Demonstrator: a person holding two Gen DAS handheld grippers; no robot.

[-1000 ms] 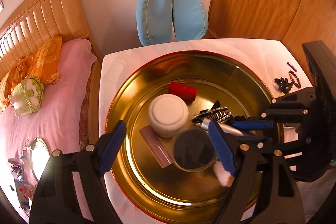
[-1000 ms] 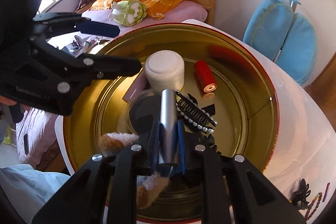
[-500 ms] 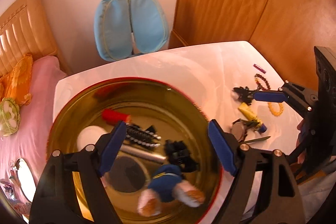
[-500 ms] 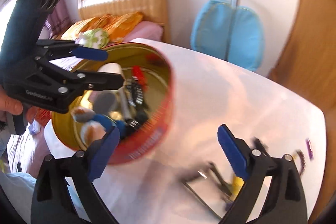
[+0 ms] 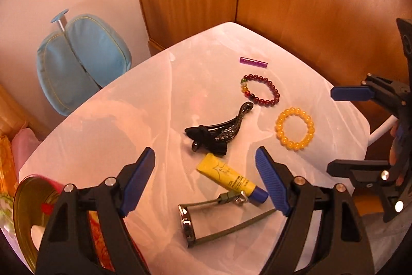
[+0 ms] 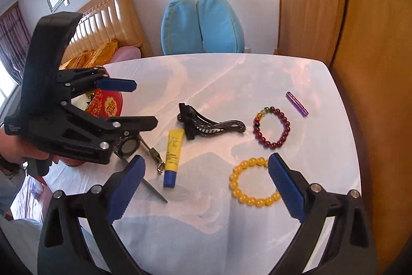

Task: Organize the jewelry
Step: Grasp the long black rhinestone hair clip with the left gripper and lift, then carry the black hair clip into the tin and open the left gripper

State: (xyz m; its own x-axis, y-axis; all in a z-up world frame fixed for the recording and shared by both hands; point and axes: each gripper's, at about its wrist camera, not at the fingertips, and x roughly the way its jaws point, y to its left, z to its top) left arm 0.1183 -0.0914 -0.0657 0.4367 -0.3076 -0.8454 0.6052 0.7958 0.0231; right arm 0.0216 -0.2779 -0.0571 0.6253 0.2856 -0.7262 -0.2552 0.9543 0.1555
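Both grippers swung off tin to table (image 6: 206, 84); L gripper (image 5: 206, 182) & R gripper (image 6: 206, 182) wide apart, empty.

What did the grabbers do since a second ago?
The right gripper let go of the silver tube in the gold tin and opened. Both grippers swung from the tin to the loose things. The left gripper stayed open and empty; the yellow bracelet stayed put.

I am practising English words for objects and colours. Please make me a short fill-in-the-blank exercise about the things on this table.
1. The bracelet nearest the right gripper is ____.
2. The yellow tube has a ____ cap.
3. The dark red bracelet lies between the yellow bracelet and a small ____ stick.
4. Neither the right gripper nor the left gripper holds ____.

Missing words: yellow; blue; purple; anything
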